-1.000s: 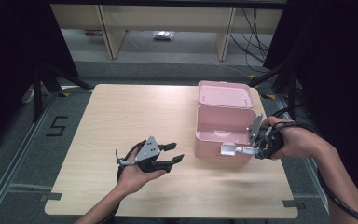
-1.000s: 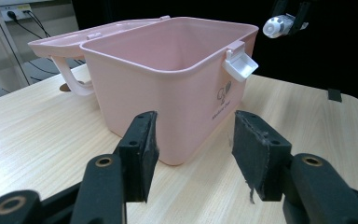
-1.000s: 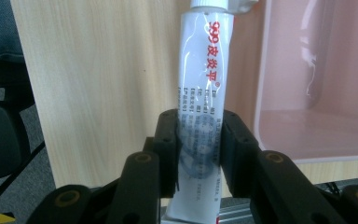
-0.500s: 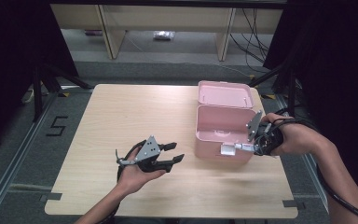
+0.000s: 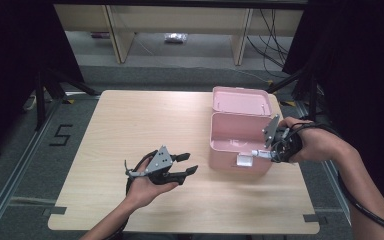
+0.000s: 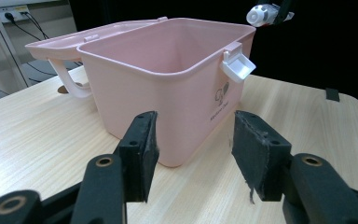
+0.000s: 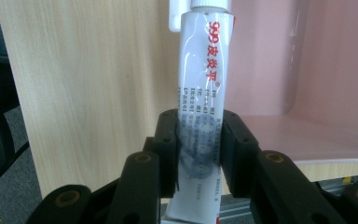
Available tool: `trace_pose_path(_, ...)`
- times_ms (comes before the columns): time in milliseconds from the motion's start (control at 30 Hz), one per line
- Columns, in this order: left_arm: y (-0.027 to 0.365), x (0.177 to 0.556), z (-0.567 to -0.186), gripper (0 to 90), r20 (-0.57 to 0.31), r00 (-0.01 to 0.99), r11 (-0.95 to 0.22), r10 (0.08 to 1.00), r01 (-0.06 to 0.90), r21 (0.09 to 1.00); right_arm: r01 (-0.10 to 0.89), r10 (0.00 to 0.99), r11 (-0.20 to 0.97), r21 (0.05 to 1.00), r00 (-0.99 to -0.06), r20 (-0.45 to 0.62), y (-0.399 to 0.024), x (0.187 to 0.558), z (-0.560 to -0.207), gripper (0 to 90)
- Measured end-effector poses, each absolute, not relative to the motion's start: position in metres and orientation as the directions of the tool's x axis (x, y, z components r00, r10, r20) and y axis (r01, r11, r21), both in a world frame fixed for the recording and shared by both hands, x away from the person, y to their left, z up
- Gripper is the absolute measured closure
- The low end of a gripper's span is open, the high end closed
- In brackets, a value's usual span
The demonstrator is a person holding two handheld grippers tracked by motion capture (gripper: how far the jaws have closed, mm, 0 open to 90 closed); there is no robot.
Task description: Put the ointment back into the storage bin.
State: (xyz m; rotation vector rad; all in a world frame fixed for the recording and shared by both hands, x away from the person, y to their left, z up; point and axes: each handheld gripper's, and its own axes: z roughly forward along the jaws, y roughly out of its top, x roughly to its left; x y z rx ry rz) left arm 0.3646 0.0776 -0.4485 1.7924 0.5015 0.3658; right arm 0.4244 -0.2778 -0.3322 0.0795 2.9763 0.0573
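right gripper view shows the ointment tube (image 7: 200,116) clamped between the right gripper (image 7: 199,154), whose pads press on the lower half of the body while the capped end points away toward the pink box (image 7: 279,70). in the high view the tube (image 5: 258,154) hangs just in front of the box's near wall (image 5: 230,140), beside the white latch (image 5: 244,160), not yet over the opening. the tube looks light and soft: a thin foil or plastic skin that will dent under a hard squeeze and could slide along its glossy print, so my guess is that a hold across the flat body, away from the cap, suits it best, which is where the pads sit now. the box stands on the wooden table (image 5: 145,120) with its lid (image 5: 241,101) thrown back. farther off, the left gripper (image 5: 186,163) rests in an upturned hand near the table's front, its jaws parted with nothing between them, facing the box.
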Motion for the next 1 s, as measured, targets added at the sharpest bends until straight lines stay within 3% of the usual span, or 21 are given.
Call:
trace_pose_path(200,0.078,0.364,-0.448,49.3,-0.007,0.859,-0.230,0.512,0.145,0.962,0.105,0.109,0.994,0.033,-0.980,-0.164,-0.277,0.424,-0.331,71.4)
trace_pose_path(233,0.078,0.364,-0.448,49.3,-0.007,0.859,-0.230,0.512,0.146,0.962,0.062,0.067,0.997,0.036,-0.984,-0.165,-0.276,0.427,-0.331,71.4)
trace_pose_path(300,0.078,0.364,-0.448,49.3,-0.007,0.859,-0.230,0.512,0.146,0.962,0.100,0.103,0.995,0.026,-0.981,-0.167,-0.276,0.425,-0.330,71.4)
trace_pose_path(433,0.077,0.365,-0.448,49.3,-0.008,0.860,-0.230,0.510,0.146,0.962,0.057,0.063,0.998,0.040,-0.983,-0.174,-0.274,0.430,-0.330,71.4)
trace_pose_path(467,0.077,0.365,-0.448,49.3,-0.007,0.860,-0.231,0.510,0.145,0.962,0.093,0.096,0.995,0.024,-0.981,-0.167,-0.274,0.428,-0.329,71.4)
trace_pose_path(700,0.078,0.365,-0.448,49.3,-0.005,0.859,-0.233,0.511,0.144,0.962,0.038,0.045,0.998,0.041,-0.982,-0.182,-0.271,0.434,-0.329,71.4)
trace_pose_path(767,0.078,0.365,-0.448,49.3,-0.005,0.860,-0.232,0.510,0.144,0.962,0.077,0.081,0.997,0.028,-0.982,-0.173,-0.271,0.432,-0.329,71.4)
trace_pose_path(800,0.078,0.365,-0.448,49.3,-0.005,0.860,-0.232,0.510,0.143,0.962,0.006,0.015,0.999,0.046,-0.983,-0.182,-0.270,0.437,-0.330,71.4)
trace_pose_path(833,0.078,0.365,-0.448,49.3,-0.004,0.860,-0.232,0.510,0.143,0.962,-0.004,0.003,0.999,0.042,-0.983,-0.181,-0.270,0.438,-0.329,71.4)
trace_pose_path(900,0.078,0.365,-0.448,49.3,-0.005,0.860,-0.232,0.510,0.143,0.962,0.058,0.063,0.998,0.031,-0.982,-0.179,-0.270,0.435,-0.329,71.4)
trace_pose_path(1000,0.078,0.365,-0.448,49.3,-0.004,0.860,-0.233,0.510,0.143,0.962,0.030,0.036,0.999,0.033,-0.983,-0.179,-0.268,0.439,-0.328,71.4)
